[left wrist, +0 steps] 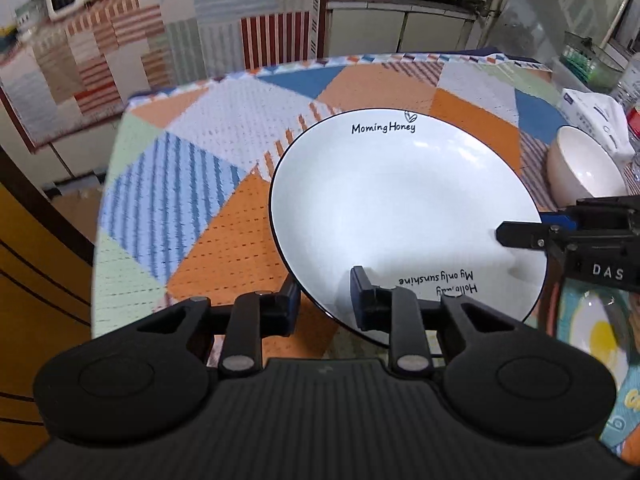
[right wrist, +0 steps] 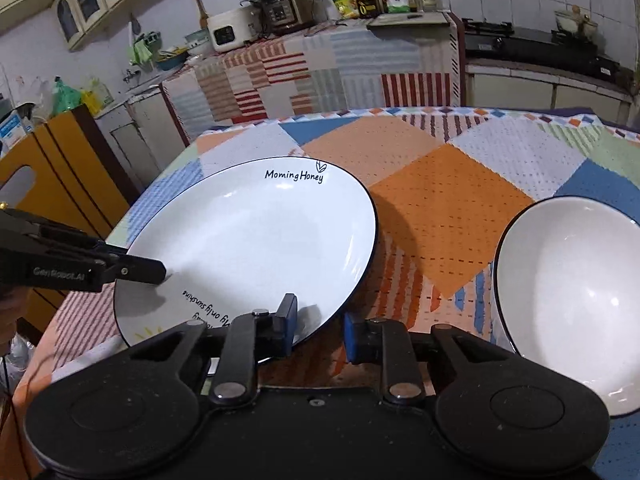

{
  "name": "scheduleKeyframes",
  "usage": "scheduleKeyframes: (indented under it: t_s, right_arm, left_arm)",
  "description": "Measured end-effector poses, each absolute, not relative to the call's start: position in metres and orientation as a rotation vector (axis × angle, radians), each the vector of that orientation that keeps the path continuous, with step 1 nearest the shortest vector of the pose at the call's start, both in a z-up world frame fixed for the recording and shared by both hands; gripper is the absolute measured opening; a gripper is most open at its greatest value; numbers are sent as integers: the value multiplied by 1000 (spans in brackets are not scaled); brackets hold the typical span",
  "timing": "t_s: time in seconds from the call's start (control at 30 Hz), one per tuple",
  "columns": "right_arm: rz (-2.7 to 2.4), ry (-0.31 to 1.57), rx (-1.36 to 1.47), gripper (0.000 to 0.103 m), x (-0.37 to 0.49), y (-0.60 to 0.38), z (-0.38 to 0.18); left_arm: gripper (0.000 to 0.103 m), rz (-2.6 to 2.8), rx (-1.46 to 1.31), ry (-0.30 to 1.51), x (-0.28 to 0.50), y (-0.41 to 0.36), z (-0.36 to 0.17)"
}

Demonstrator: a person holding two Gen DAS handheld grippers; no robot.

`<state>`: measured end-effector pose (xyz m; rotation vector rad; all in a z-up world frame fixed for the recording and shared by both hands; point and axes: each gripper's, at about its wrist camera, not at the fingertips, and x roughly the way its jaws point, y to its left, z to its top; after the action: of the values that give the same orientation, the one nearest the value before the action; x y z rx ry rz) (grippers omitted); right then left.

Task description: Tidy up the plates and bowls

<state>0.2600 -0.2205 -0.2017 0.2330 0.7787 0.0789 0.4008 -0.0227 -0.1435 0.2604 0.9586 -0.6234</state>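
Both tools straddled the plate's near rim, jaws spread: left tool, right tool. A bowl sat right of the right tool.

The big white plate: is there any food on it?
Empty. The plate shows only bare white glaze and printed lettering in both views.

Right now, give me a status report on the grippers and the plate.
Left gripper open, right gripper open, each straddling the plate rim. Bowl to its right, apart. Nothing on the plate.

Left gripper and right gripper both have parted jaws.
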Motion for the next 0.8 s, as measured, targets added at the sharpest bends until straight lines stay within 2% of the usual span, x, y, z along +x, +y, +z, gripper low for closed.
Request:
scheduleKeyframes:
  t_s: [0.4,0.8]
  right_arm:
    - [92,723,195,28,208,-225,-135]
    - [52,686,131,28,132,-232,-111]
  left_arm:
    - [24,-680,277,868,338,-24,-68]
    - [24,-753,248,891,271,-36,-56]
